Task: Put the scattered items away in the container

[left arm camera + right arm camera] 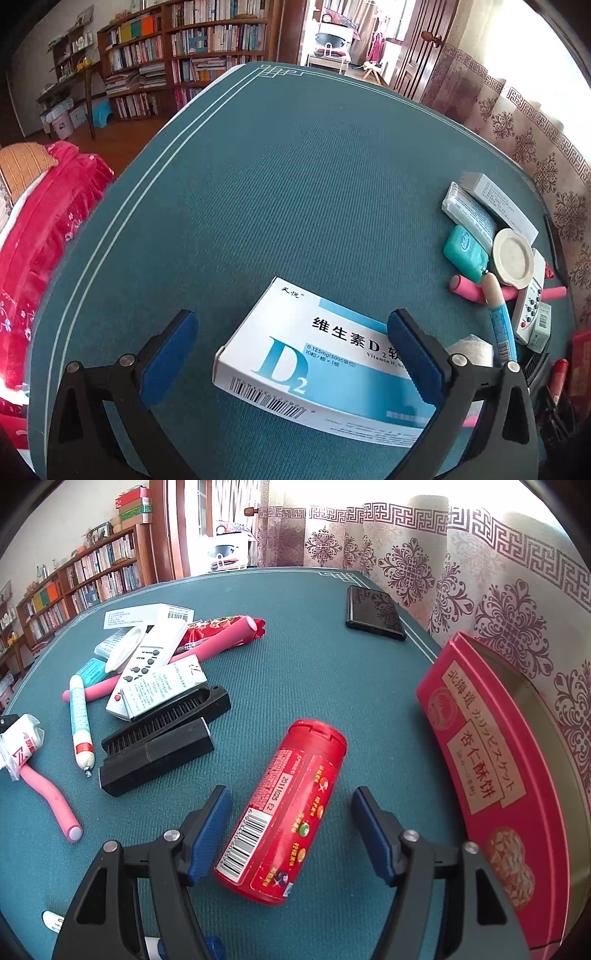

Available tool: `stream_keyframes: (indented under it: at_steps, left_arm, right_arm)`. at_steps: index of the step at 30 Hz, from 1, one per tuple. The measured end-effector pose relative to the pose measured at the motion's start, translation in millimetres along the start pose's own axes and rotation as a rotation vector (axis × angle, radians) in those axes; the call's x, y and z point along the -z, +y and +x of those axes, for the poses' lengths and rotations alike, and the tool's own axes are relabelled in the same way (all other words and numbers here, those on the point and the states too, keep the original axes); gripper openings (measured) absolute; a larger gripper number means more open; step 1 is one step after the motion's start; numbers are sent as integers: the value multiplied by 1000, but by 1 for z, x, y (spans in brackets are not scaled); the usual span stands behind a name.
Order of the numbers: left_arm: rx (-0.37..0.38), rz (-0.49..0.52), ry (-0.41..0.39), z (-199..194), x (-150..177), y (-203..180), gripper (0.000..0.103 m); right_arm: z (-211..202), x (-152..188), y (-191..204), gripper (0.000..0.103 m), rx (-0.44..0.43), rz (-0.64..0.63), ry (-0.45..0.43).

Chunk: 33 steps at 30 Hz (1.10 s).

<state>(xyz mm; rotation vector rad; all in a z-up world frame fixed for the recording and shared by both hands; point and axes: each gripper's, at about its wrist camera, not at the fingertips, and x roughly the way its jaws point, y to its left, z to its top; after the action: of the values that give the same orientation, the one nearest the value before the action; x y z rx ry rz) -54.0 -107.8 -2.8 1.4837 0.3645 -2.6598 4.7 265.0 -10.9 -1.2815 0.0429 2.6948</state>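
Observation:
In the left wrist view a white and blue vitamin D2 box (314, 358) lies flat on the teal table mat (295, 184). My left gripper (291, 332) is open and straddles the box, its right finger above the box's right end. In the right wrist view a red cylindrical bottle (284, 812) lies on its side between the fingers of my open right gripper (291, 797); neither pad touches it. A red biscuit tin (491, 768), the container, stands open at the right, its inside mostly hidden.
A pile lies at the left of the right wrist view: black brush (162, 734), white remote (147, 664), pink foam rollers (51, 797), a blue-and-white tube (81, 720), white boxes (147, 614), gauze roll (22, 742). A black phone (373, 613) lies at the far edge by the curtain.

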Motion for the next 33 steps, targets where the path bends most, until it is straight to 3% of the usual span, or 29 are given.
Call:
stream_keyframes:
  at_steps: [5,13,21,26,33]
  left_arm:
    - [110,-95,32,-11,22,23,103]
    - [173,-69,56,-26,43,23,103]
    - [215,-45,9,-25,49,11,103]
    - [235,-37,37,-21,52,6,103]
    - [199,25,26,-25,56,5,103]
  right_arm:
    - [0,0,1,73,3,1,1]
    - [0,0,1,74,1,3,2]
    - [0,0,2,76,-1,5,3]
    - [0,1,2,77,1,8,3]
    - [0,1,2,79,-1,9,4]
